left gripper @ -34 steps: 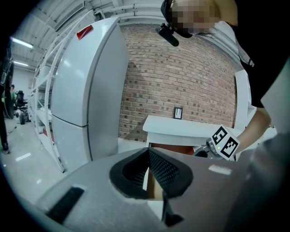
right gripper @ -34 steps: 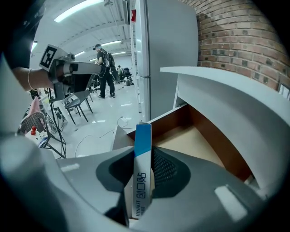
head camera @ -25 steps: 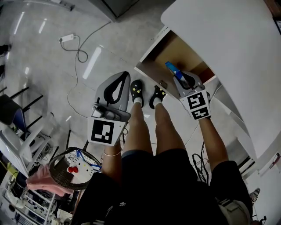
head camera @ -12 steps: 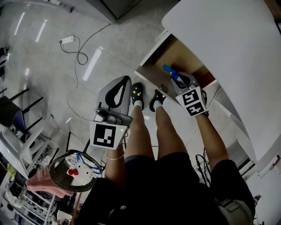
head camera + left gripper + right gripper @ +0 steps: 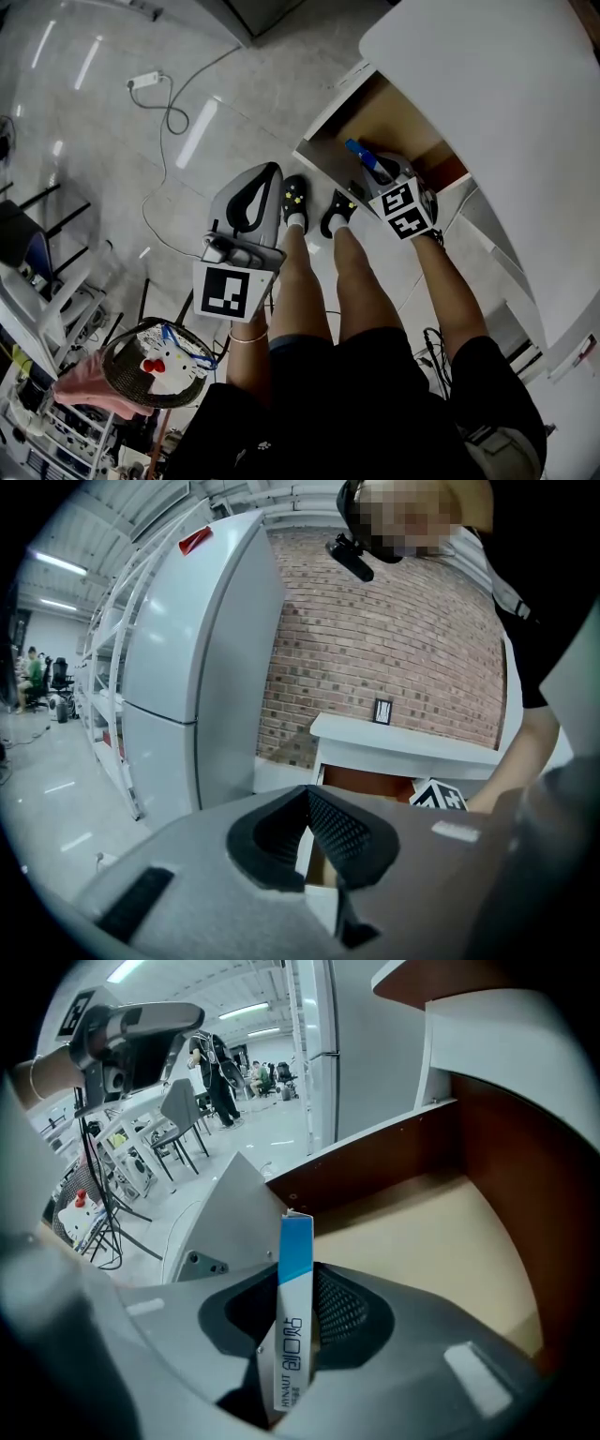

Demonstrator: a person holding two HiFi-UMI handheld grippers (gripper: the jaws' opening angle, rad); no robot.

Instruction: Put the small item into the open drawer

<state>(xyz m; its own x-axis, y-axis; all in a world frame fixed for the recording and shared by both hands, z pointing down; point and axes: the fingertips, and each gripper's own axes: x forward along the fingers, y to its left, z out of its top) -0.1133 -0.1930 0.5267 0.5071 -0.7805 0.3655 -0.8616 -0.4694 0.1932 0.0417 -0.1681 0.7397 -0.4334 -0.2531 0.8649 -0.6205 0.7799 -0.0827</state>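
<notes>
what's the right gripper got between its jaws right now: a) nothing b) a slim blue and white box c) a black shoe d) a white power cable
b: in the right gripper view, the right gripper is closed on a slim blue and white box that stands up between its pads, above the open drawer.

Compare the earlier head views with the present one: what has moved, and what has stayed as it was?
The right gripper has sunk lower into the open drawer, carrying the blue-and-white box with it. Nothing was picked up or let go: the box stays clamped. The left gripper stays shut, empty and roughly in place, and the drawer stays open.
</notes>
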